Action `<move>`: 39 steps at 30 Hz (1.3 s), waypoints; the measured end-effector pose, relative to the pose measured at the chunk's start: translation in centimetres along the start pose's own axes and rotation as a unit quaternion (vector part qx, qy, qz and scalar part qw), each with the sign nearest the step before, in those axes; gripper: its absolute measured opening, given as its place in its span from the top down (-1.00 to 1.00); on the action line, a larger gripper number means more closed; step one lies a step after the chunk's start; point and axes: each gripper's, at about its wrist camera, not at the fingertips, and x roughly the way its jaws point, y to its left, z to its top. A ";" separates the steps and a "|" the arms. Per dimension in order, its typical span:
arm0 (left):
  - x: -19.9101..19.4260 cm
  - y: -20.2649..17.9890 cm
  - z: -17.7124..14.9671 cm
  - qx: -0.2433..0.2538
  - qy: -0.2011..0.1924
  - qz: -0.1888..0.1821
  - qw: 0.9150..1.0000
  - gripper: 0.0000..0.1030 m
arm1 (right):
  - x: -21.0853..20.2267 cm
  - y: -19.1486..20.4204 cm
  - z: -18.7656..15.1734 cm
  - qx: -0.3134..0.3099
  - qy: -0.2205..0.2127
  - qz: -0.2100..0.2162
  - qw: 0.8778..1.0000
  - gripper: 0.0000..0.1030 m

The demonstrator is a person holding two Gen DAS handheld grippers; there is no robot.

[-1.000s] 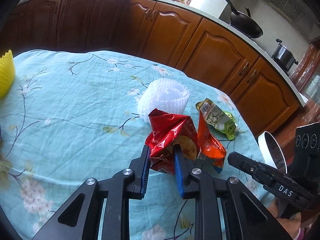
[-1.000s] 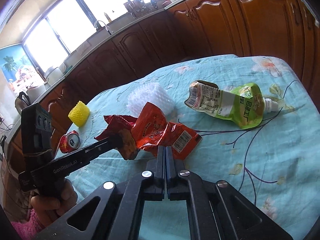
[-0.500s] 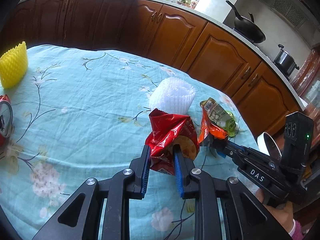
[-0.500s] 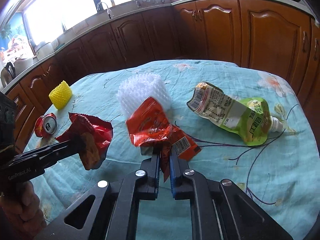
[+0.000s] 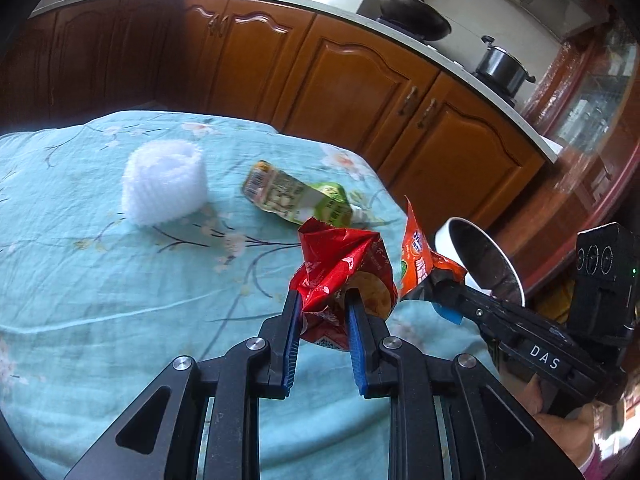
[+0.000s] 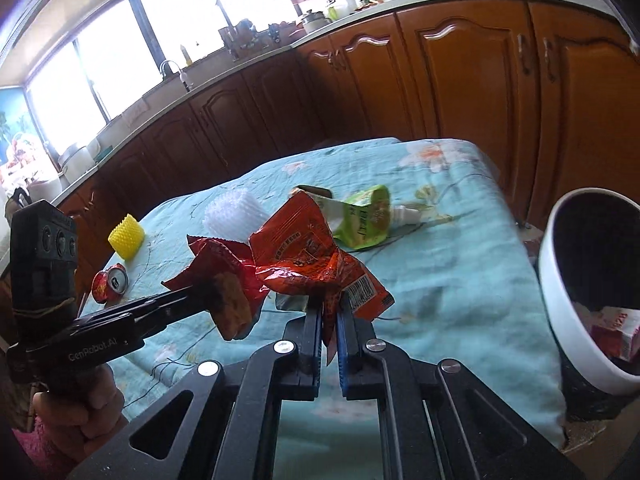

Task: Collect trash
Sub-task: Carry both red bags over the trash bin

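Above table, tools (image 5: 322, 312) (image 6: 329, 316) clamp wrappers (image 5: 340, 268) (image 6: 308, 260).

Brown wooden cabinets (image 6: 460, 80) run along the far wall under a pale countertop (image 5: 460, 64). Bright windows (image 6: 120, 48) on the far left light the room, above a sink tap (image 6: 172, 68). A wok (image 5: 412, 20) and a pot (image 5: 504, 66) sit on the counter. The near table has a light blue flowered cloth (image 5: 100, 280).

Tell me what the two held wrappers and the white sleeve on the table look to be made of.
Red wrapper: glossy printed plastic film, seemingly foil-lined; sharp creases, bright glints. Orange wrapper: the same kind of shiny crinkled film, with a printed barcode. White sleeve: soft foam netting, matte, judging by its open mesh texture; probably fruit packing.
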 end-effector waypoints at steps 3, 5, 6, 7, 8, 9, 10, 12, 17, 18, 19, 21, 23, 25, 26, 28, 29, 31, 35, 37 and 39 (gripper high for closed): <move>1.3 -2.2 0.3 0.017 0.008 -0.013 1.000 0.61 | -2.3 -2.3 -0.2 0.023 -0.013 -0.012 1.000 0.88; 2.2 -3.2 0.6 0.026 0.012 -0.020 0.999 0.61 | -3.8 -3.9 -0.4 0.037 -0.022 -0.023 0.999 0.88; 2.6 -3.9 0.7 0.032 0.014 -0.024 0.999 0.61 | -4.3 -4.5 -0.5 0.043 -0.025 -0.028 0.998 0.88; 3.0 -4.5 0.8 0.037 0.016 -0.027 0.999 0.61 | -4.9 -5.3 -0.6 0.050 -0.029 -0.032 0.998 0.88; 3.4 -5.2 0.9 0.043 0.018 -0.030 0.998 0.61 | -5.6 -6.1 -0.7 0.058 -0.033 -0.038 0.997 0.88; 3.9 -6.0 1.0 0.050 0.019 -0.033 0.998 0.61 | -6.0 -6.7 -0.8 0.064 -0.036 -0.043 0.996 0.88; 4.3 -6.7 1.1 0.054 0.021 -0.036 0.998 0.61 | -6.5 -7.5 -0.9 0.070 -0.040 -0.048 0.996 0.88; 5.2 -7.9 1.4 0.064 0.025 -0.042 0.997 0.61 | -7.4 -8.8 -1.1 0.083 -0.046 -0.056 0.994 0.88; 7.3 -10.5 1.8 0.081 0.031 -0.052 0.995 0.61 | -9.1 -11.8 -1.5 0.114 -0.058 -0.076 0.989 0.88; 7.7 -11.0 2.0 0.085 0.033 -0.054 0.994 0.61 | -9.3 -12.2 -1.5 0.118 -0.059 -0.081 0.988 0.88; 8.1 -11.5 2.0 0.088 0.033 -0.055 0.994 0.61 | -9.5 -12.7 -1.6 0.122 -0.060 -0.084 0.987 0.88; 9.0 -12.4 2.3 0.096 0.035 -0.056 0.993 0.60 | -9.9 -13.5 -1.6 0.127 -0.062 -0.091 0.986 0.88; 9.9 -13.2 2.5 0.100 0.040 -0.059 0.992 0.60 | -10.1 -14.2 -1.6 0.132 -0.062 -0.098 0.984 0.88; 10.7 -14.0 2.8 0.106 0.044 -0.060 0.992 0.60 | -10.3 -14.9 -1.6 0.137 -0.062 -0.103 0.983 0.88; 11.2 -14.5 2.9 0.111 0.045 -0.060 0.991 0.60 | -10.3 -15.2 -1.6 0.140 -0.062 -0.105 0.983 0.88; 11.9 -15.2 3.1 0.118 0.047 -0.060 0.990 0.60 | -10.4 -15.9 -1.6 0.145 -0.061 -0.106 0.982 0.88; 12.3 -15.6 3.2 0.122 0.049 -0.060 0.990 0.60 | -10.4 -16.2 -1.6 0.148 -0.060 -0.108 0.981 0.88; 13.1 -16.2 3.4 0.128 0.052 -0.058 0.989 0.60 | -10.4 -16.8 -1.5 0.155 -0.058 -0.111 0.980 0.88; 14.6 -17.4 4.0 0.135 0.055 -0.058 0.988 0.60 | -10.3 -18.2 -1.0 0.162 -0.053 -0.115 0.979 0.87; 15.3 -18.0 4.1 0.137 0.058 -0.058 0.987 0.60 | -10.1 -18.7 -0.8 0.163 -0.049 -0.118 0.978 0.87; 16.2 -18.5 4.3 0.140 0.062 -0.055 0.987 0.60 | -9.9 -19.2 -0.6 0.163 -0.044 -0.121 0.978 0.87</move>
